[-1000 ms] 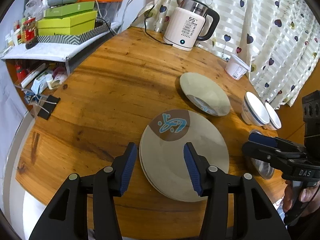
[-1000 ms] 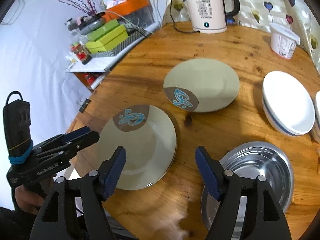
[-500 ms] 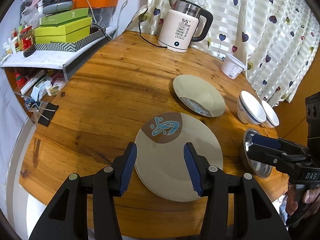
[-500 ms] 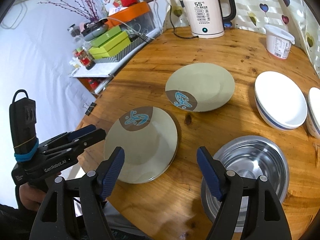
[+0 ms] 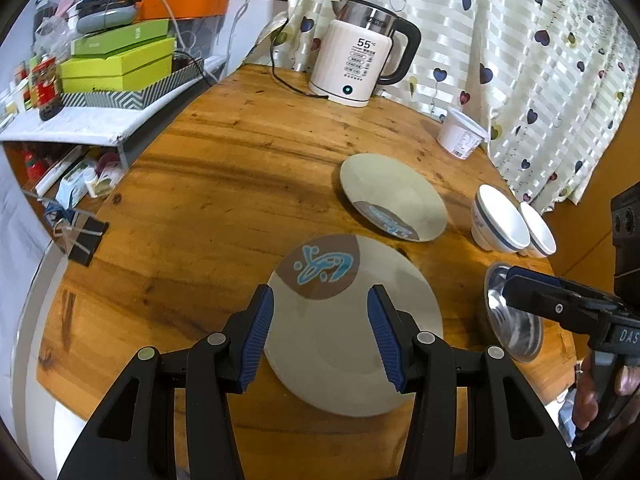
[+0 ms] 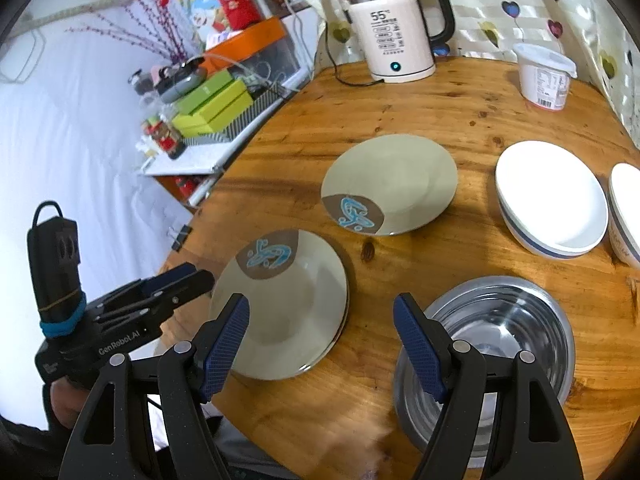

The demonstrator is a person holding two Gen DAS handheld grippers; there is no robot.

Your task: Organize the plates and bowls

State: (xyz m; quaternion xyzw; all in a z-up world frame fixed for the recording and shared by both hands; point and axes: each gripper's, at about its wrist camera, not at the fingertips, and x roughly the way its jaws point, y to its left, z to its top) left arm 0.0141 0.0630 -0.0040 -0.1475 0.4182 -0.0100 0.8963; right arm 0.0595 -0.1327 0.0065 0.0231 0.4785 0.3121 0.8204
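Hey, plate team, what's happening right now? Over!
Left gripper and right gripper open, empty. Near plates stacked; far plate and white bowls unstacked. Nothing blocking.

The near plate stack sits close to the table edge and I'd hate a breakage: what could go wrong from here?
1. The near plate stack lies by the table edge; a nudge from the open left tongs hovering above it could push it off.
2. The plates look smooth and glazed, so a rim grip may slip.
3. The right tongs, also open, hang between the stack and the steel bowl; dropping straight down could clip either.
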